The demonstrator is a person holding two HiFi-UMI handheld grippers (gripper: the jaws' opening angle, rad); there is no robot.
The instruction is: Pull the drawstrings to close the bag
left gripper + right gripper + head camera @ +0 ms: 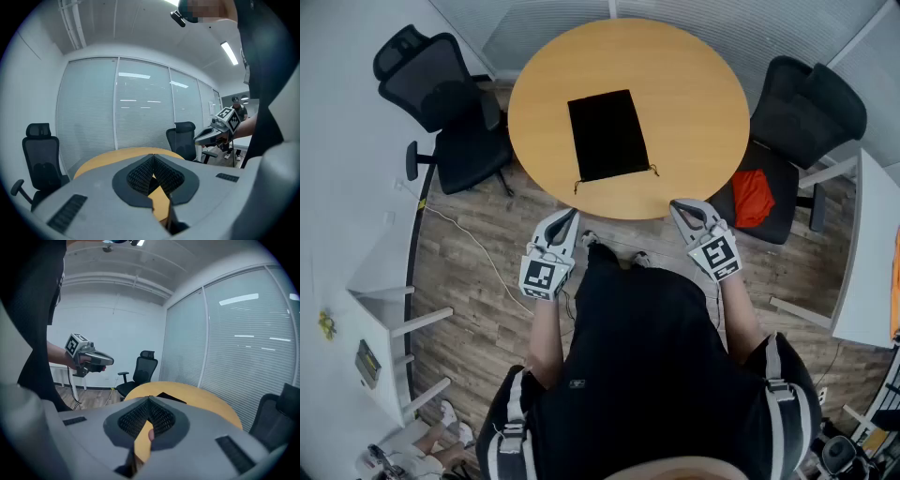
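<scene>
Person is wearing a black short-sleeve top (637,356) w/ grey-white shoulder straps (514,412) & buckles (775,385). Left gripper (572,216) & right gripper (677,206) are showing grey shells, dark ribbed pads (140,177), each carrying a b/w square-marker cube (540,277).

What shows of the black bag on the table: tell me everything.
The black bag is a flat, dark rectangle, cloth by its look, lying slightly askew near the middle of the round wooden table. Its near end is ungathered; thin drawstrings poke out at both near corners. Only the table touches it.
</scene>
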